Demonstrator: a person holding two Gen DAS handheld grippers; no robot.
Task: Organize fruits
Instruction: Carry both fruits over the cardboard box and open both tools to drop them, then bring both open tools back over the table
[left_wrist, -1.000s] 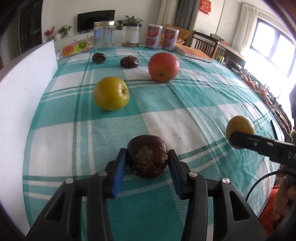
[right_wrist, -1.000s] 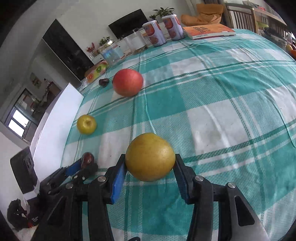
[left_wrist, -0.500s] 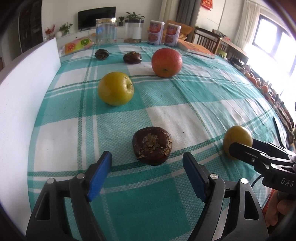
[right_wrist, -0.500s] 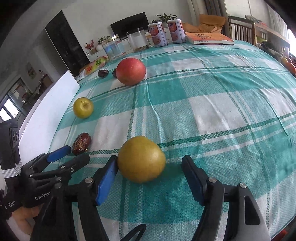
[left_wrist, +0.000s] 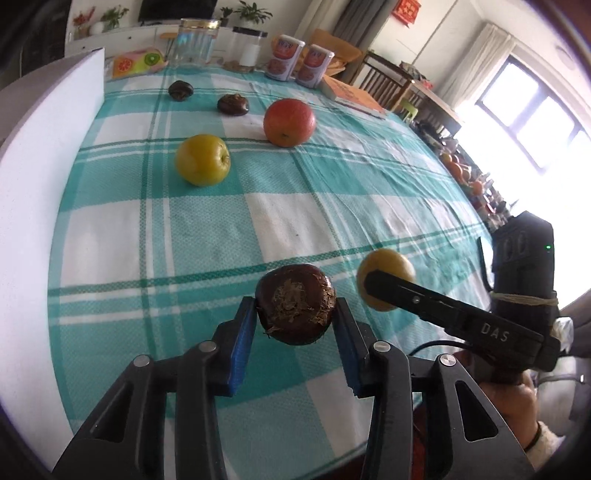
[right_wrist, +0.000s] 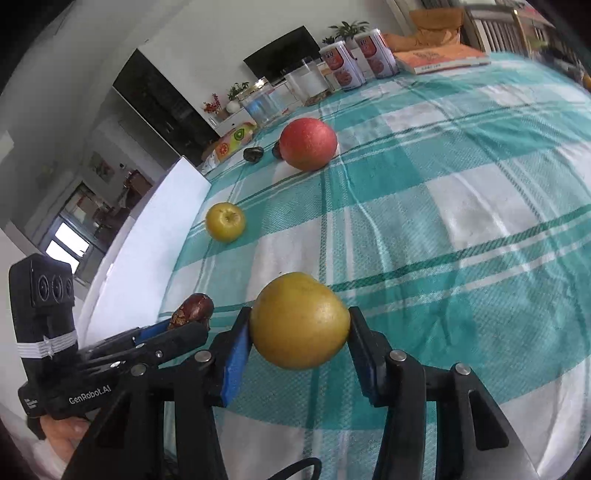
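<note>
My left gripper (left_wrist: 295, 314) is shut on a dark brown round fruit (left_wrist: 295, 302) and holds it over the near part of the teal checked tablecloth (left_wrist: 221, 229). My right gripper (right_wrist: 300, 325) is shut on a yellow-orange round fruit (right_wrist: 300, 319), which also shows in the left wrist view (left_wrist: 386, 271). Further back lie a yellow apple (left_wrist: 202, 158), a red apple (left_wrist: 290, 122) and two more dark brown fruits (left_wrist: 232, 104) (left_wrist: 180, 89).
A white foam board (left_wrist: 40, 192) stands along the table's left edge. At the far end stand two tins (left_wrist: 299, 61), glass jars (left_wrist: 195, 40), a fruit-print box (left_wrist: 136, 64) and an orange book (left_wrist: 354, 94). Chairs stand at the far right.
Half a second ago both grippers were open around their fruits. Now both are shut on them again, and both fruits sit higher in the views.
</note>
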